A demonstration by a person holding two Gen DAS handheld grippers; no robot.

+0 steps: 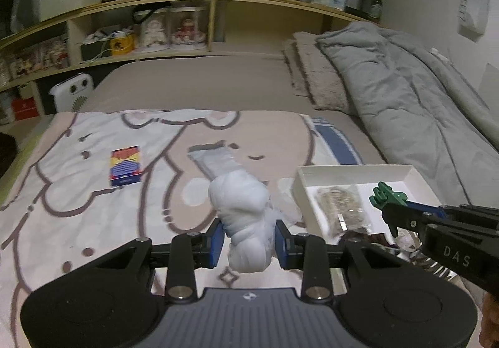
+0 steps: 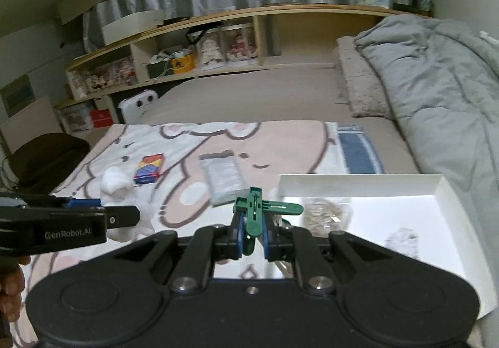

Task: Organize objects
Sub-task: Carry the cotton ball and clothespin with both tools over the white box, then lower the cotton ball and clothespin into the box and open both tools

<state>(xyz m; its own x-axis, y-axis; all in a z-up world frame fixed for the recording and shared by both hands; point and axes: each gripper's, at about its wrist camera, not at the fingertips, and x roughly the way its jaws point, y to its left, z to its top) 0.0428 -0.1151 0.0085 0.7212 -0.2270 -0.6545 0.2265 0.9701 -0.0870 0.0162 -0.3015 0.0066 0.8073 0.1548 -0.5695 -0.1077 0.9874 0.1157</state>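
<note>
My left gripper (image 1: pixel 249 239) is shut on a white cloth bundle (image 1: pixel 241 214), held above the cartoon-print blanket (image 1: pixel 78 207). My right gripper (image 2: pixel 251 239) is shut on a green plastic clip (image 2: pixel 259 210) near the left edge of the white tray (image 2: pixel 449 192). Inside the tray lie a clear bag of brownish bits (image 2: pixel 327 214) and a crumpled clear wrapper (image 2: pixel 402 239). On the blanket rest a colourful small box (image 1: pixel 124 165) and a clear flat packet (image 1: pixel 218 161). In the left wrist view the right gripper (image 1: pixel 386 201) shows over the tray (image 1: pixel 408 175); in the right wrist view the left gripper (image 2: pixel 124 214) shows with the bundle (image 2: pixel 115 186).
A grey duvet (image 1: pixel 405 98) and pillows (image 1: pixel 312 76) lie at the right of the bed. Wooden shelves (image 1: pixel 218 20) with dolls and boxes line the far wall. A white appliance (image 1: pixel 73 92) stands past the bed's left corner. A hand (image 2: pixel 12 285) shows at the left edge.
</note>
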